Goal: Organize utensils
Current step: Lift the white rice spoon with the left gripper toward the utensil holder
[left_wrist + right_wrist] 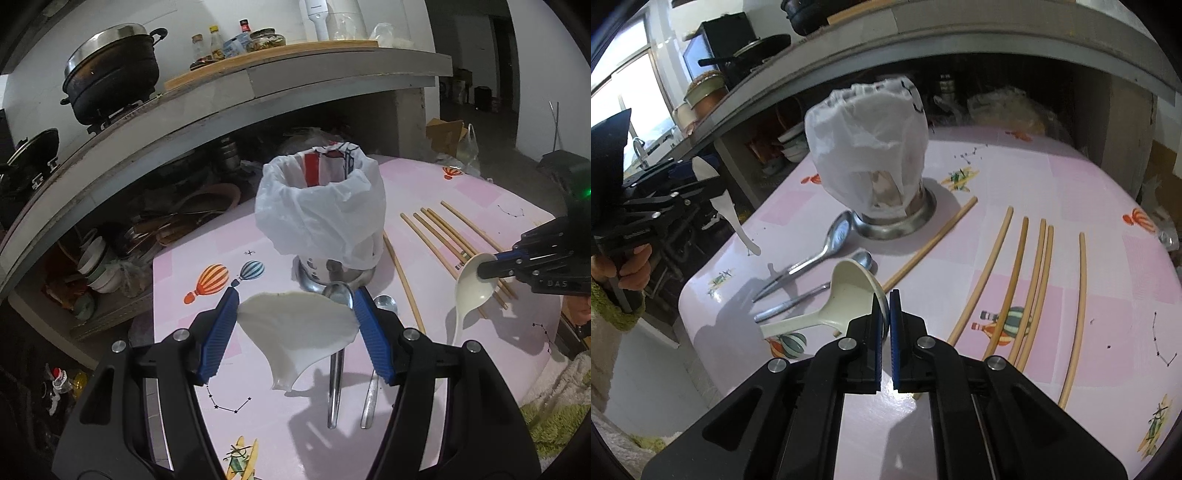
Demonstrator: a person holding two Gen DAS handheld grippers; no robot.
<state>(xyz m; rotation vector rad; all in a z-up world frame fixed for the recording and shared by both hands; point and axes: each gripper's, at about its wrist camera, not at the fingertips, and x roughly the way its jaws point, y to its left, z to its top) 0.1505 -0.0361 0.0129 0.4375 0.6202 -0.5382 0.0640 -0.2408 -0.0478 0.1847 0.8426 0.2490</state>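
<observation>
while my right claw [885, 295] pinches the ladle [846, 291] rim and my left claw [293, 314], half open, spans the rice paddle [299, 332], either may slip onto the table's [1108, 280] near edge.

A: Surface?
B: Table [1108, 280] with a pink cloth printed with balloons and planes.

A: What lies on it?
B: A steel utensil holder [897, 218] lined with a white plastic bag [864, 144], straight ahead of the right gripper [885, 328], well beyond its tips. Two metal spoons [827, 247] lie flat ahead-left of that gripper, the larger bowl touching the holder's base.

A: Chopsticks?
B: One chopstick [931, 243] just beside the base, slanting. Five more chopsticks [1034, 284] ahead-right of the gripper, roughly parallel, two touching.
</observation>
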